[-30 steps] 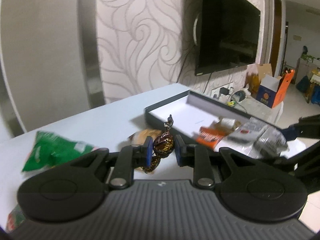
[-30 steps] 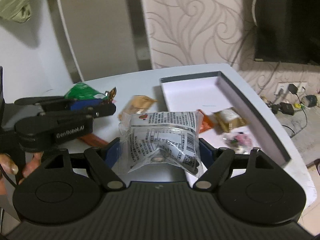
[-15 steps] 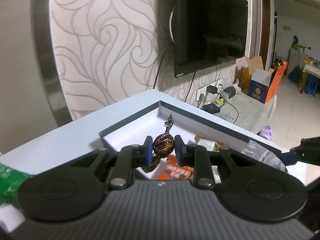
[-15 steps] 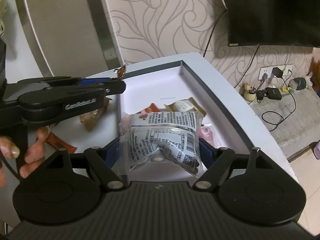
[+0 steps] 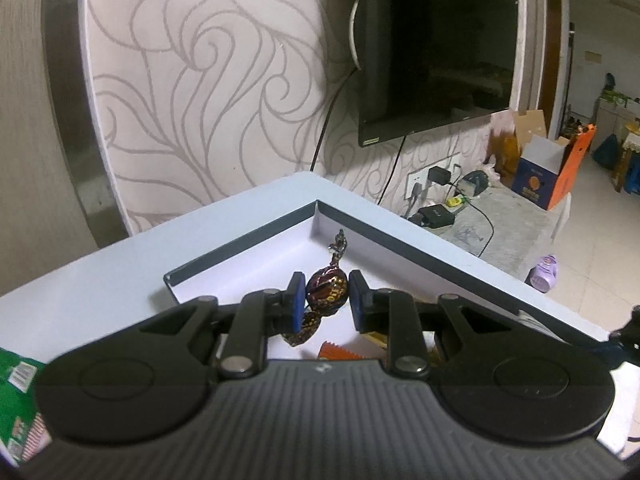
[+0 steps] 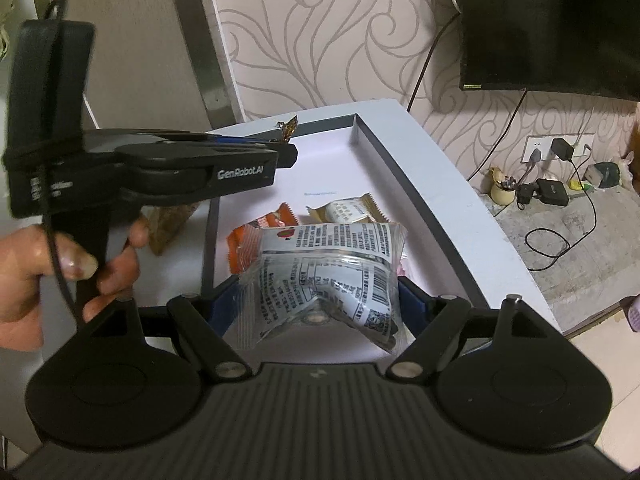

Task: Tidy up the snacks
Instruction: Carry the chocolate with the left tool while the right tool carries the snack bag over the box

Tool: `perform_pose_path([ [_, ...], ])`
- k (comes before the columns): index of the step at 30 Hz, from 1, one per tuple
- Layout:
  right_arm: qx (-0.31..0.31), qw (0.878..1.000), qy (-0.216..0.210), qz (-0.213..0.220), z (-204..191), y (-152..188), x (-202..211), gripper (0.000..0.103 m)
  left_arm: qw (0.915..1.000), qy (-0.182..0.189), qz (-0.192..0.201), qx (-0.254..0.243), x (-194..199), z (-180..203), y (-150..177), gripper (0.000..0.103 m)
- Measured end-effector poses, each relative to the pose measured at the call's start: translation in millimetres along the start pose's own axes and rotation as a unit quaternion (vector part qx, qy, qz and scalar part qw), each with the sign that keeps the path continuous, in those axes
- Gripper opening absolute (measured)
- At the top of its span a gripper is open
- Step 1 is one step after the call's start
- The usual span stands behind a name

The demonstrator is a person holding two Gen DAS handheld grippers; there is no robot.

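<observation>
My left gripper (image 5: 325,296) is shut on a dark brown twist-wrapped candy (image 5: 326,295) and holds it above the shallow white box with a dark rim (image 5: 360,229). My right gripper (image 6: 316,300) is shut on a clear printed snack packet (image 6: 326,276), held over the near part of the same box (image 6: 396,172). The left gripper also shows in the right wrist view (image 6: 286,152), over the box's left side. An orange packet (image 6: 260,236) and a tan packet (image 6: 346,210) lie inside the box.
A brown snack (image 6: 168,224) lies on the table left of the box. A green packet (image 5: 18,376) lies at the far left. A wall TV (image 5: 436,48) hangs behind. The table edge (image 6: 480,208) runs close to the box's right side.
Both grippers have moved forward over the box with their snacks still held. The left gripper now hangs over the box's far corner, and the green packet has slid out to the left edge.
</observation>
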State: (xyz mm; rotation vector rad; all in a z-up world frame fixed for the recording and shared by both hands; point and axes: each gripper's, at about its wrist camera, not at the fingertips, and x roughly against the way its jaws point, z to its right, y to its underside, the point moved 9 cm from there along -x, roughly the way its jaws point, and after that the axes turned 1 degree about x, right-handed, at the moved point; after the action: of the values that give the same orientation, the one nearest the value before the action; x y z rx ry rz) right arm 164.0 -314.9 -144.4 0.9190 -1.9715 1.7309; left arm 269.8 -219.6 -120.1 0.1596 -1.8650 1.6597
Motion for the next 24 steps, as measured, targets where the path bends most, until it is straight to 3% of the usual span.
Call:
perform_pose_path([
  [24,0.024,0.999,0.007,-0.042,9.2,5.1,-41.2,0.085,0.9995,-0.016,-0.024,-0.01,-52.7,-1.7,-8.2,0.026],
])
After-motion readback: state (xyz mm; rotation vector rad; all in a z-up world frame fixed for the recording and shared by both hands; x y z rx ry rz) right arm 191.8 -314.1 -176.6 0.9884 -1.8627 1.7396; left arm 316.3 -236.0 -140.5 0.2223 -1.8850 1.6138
